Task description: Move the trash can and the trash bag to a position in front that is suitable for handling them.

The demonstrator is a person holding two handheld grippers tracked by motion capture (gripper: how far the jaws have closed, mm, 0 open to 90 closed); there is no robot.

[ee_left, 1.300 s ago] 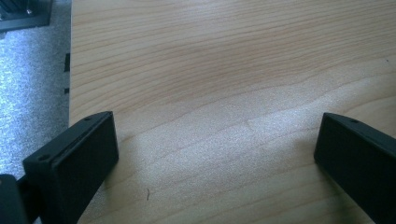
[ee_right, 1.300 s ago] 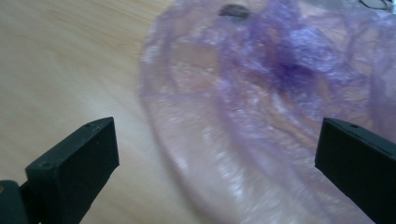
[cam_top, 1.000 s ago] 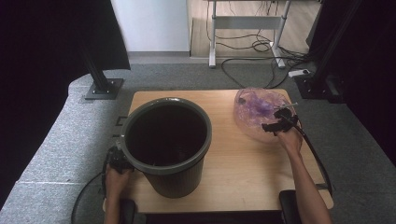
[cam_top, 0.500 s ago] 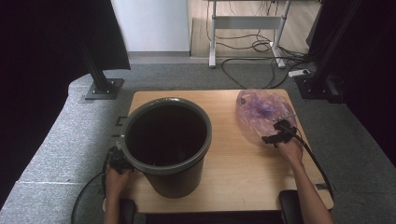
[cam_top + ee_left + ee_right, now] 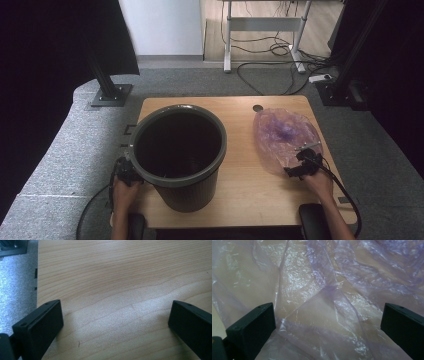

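Note:
A dark grey round bin (image 5: 178, 150) stands upright on the left half of the wooden table (image 5: 250, 195), its inside dark. A thin purple see-through plastic bag (image 5: 285, 135) lies spread flat on the right half. My right gripper (image 5: 299, 167) sits at the bag's near edge, open; in the right gripper view the crinkled purple bag (image 5: 329, 295) lies under and between its wide-apart jaws. My left gripper (image 5: 125, 170) rests at the table's left edge beside the bin, open over bare wood (image 5: 117, 290).
Grey padded flooring (image 5: 65, 150) surrounds the table. A small round hole (image 5: 258, 108) marks the table's far side. A desk frame and loose cables (image 5: 270, 47) lie on the floor beyond. Black stands (image 5: 107, 90) rise at both far corners.
My right gripper has drawn back toward the near edge of the bag, from its far right part. The left gripper and the bin have stayed put.

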